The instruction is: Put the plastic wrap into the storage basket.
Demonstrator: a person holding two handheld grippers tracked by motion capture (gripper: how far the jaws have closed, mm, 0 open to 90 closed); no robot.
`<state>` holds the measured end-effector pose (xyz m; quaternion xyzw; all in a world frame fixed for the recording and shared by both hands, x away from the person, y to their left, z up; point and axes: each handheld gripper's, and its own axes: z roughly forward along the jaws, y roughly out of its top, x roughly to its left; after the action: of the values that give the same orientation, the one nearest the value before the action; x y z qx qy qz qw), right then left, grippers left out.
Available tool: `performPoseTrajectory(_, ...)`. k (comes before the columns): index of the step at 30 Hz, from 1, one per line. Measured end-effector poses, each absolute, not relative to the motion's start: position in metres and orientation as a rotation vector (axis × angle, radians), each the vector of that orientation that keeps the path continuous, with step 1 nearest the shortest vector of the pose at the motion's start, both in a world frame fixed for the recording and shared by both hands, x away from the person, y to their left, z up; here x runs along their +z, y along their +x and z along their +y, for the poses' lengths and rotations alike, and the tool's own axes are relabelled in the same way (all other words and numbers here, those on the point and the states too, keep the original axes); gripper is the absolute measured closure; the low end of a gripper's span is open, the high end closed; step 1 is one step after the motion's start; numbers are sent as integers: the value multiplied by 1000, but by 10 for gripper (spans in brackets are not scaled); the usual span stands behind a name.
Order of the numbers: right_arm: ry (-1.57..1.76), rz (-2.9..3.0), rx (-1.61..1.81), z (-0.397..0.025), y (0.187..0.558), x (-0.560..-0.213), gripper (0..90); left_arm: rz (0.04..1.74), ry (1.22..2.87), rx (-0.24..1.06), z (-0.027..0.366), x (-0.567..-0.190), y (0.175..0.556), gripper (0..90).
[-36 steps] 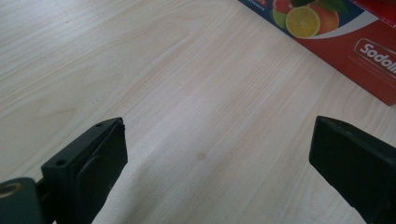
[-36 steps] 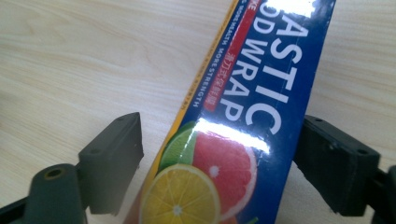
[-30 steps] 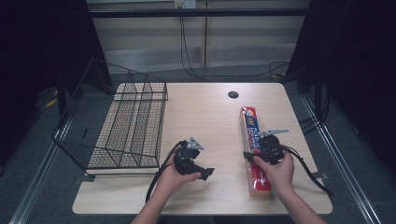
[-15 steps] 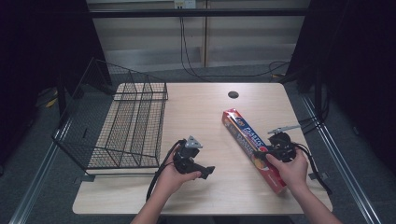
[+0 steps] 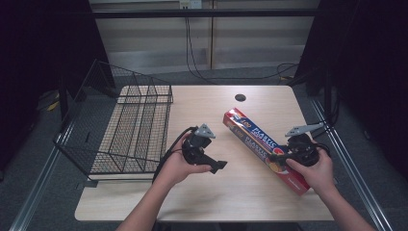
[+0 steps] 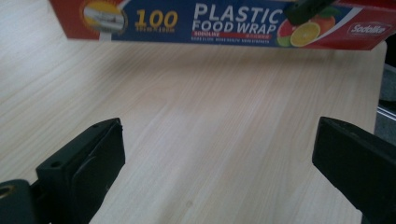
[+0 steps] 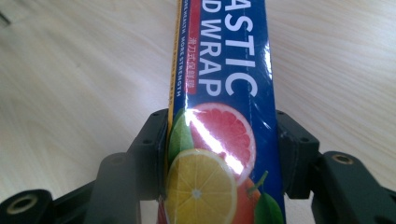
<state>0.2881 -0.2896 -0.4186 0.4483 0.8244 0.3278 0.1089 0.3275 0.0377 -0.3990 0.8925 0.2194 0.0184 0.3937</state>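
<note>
Clearly my right gripper is clamped across the long red-and-blue cardboard box of plastic food wrap, jaws pressing both long sides near its fruit-printed end, probably to swing it on the pale wooden table. My left gripper waits beside it, jaws wide apart, holding nothing.

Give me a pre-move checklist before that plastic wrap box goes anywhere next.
1. Right gripper clamped on the plastic wrap box, a jaw on each long side: ok.
2. Grip centred on the box: not ok, it sits near the fruit-print end.
3. Left gripper open and holding nothing: ok.
4. Box lifted off the table: cannot tell.
5. Wire basket open on top, nothing seen inside: ok.
6. Table between box and basket free apart from the left gripper: ok.
</note>
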Motion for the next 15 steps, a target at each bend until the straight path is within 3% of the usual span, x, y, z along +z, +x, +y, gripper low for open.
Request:
performPoseTrajectory(3, 1217, 2493, 972, -286, 287, -415, 456, 426, 2319, 40, 33, -384, 336, 29)
performPoseTrajectory(10, 1072, 2601, 1021, -281, 288, -411, 456, 367, 2382, 9, 19, -373, 345, 40)
performPoseTrajectory(15, 925, 2671, 988, -271, 287, -408, 456, 232, 2474, 9, 0, -358, 352, 48)
